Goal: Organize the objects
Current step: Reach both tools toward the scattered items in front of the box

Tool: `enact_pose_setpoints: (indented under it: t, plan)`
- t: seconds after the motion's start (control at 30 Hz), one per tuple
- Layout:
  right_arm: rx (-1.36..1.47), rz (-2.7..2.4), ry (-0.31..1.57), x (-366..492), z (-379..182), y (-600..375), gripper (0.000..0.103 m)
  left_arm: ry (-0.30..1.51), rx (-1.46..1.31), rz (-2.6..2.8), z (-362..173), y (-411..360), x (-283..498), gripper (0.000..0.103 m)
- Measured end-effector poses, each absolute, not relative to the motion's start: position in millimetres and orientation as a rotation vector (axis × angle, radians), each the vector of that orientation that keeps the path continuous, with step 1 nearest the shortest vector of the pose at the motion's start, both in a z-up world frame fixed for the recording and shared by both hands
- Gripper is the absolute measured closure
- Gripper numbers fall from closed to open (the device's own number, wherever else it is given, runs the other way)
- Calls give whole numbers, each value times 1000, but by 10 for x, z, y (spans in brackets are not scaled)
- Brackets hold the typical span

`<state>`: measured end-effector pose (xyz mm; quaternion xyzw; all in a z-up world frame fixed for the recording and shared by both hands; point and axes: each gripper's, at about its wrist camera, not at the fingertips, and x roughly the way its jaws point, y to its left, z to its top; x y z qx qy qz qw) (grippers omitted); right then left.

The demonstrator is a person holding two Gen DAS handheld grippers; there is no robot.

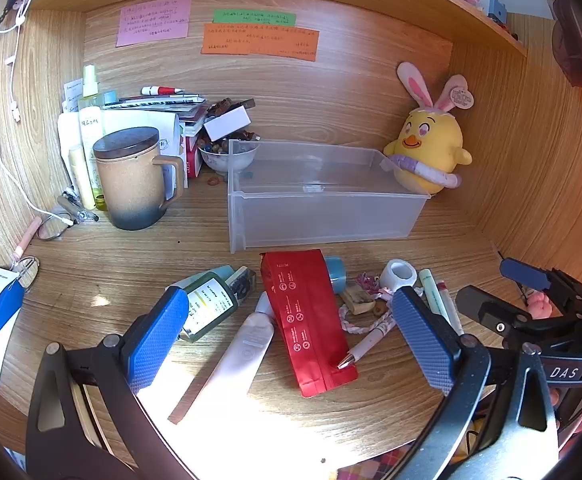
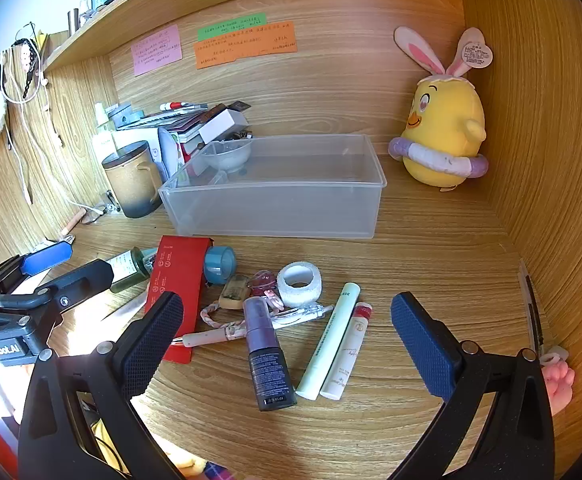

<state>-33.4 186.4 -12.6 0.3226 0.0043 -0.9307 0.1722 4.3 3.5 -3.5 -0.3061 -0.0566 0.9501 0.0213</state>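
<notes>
Wood-grain tabletop (image 2: 431,264) sits in a desk alcove. Nearest, both tools gape, holding nothing: the left tool (image 1: 291,332) above a red pouch (image 1: 305,320) and white tube (image 1: 247,344), the right tool (image 2: 287,344) above a dark bottle (image 2: 267,356) and two slim tubes (image 2: 335,344). Beyond lie a tape roll (image 2: 299,283), then a clear bin (image 2: 283,208). A mug (image 1: 135,178) and plush chick (image 2: 443,120) flank it.
</notes>
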Motion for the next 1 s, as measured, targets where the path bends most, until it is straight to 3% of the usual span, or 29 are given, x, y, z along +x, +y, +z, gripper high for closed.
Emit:
enact_pose_setpoints:
  t: [1.0]
  plan:
    - [921,-2631,50,-366,-105,1803,0,-192,-959,2879,-82,54,0,0]
